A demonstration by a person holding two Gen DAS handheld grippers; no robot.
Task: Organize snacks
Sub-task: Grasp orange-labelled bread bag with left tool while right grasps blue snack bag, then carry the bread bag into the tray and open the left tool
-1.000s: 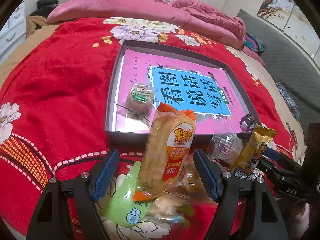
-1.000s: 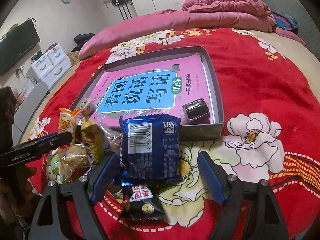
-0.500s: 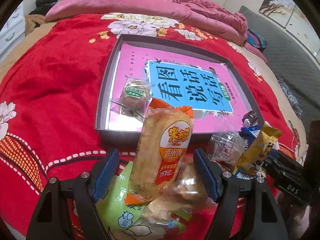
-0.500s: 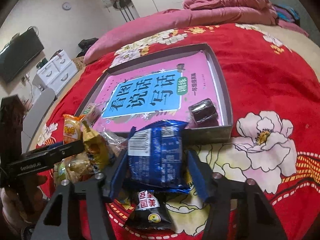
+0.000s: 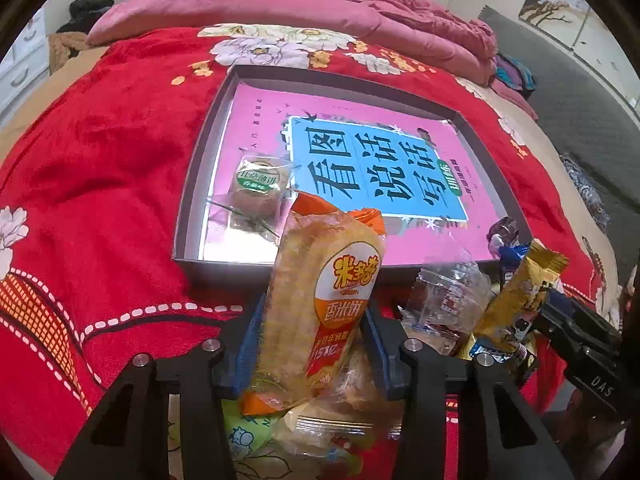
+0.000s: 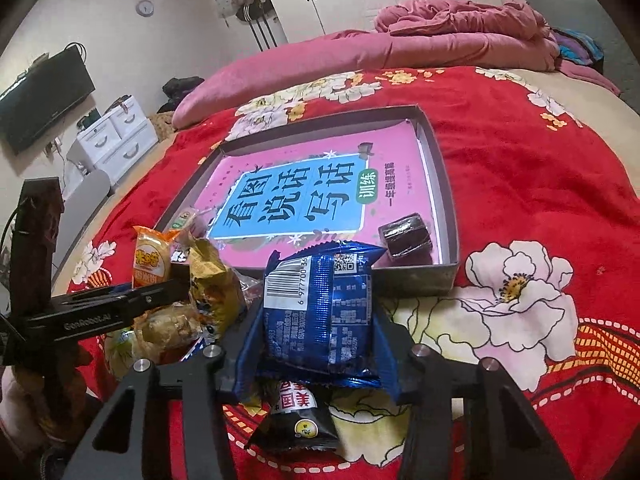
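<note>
A shallow grey box (image 5: 182, 216) lined with a pink and blue book lies on the red bedspread; it also shows in the right wrist view (image 6: 446, 196). In it lie a round green-labelled cake (image 5: 256, 184) at the near left and a dark brown wrapped block (image 6: 406, 236) at the near right. My left gripper (image 5: 310, 336) is shut on an upright orange rice-cracker pack (image 5: 320, 300). My right gripper (image 6: 316, 336) is shut on a blue foil snack pack (image 6: 320, 312). Both stand just in front of the box's near wall, over a pile of loose snacks.
Loose snacks lie in front of the box: a yellow packet (image 5: 516, 300), a clear wrapper (image 5: 448, 296), a green pack (image 5: 244, 436), a black packet (image 6: 298, 420). Pink quilts (image 5: 280, 4) lie at the bed's far end. White drawers (image 6: 116, 140) stand left.
Both grippers have closed from open: the left onto the orange rice-cracker pack, the right onto the blue foil pack. Both packs are lifted slightly nearer the box.
</note>
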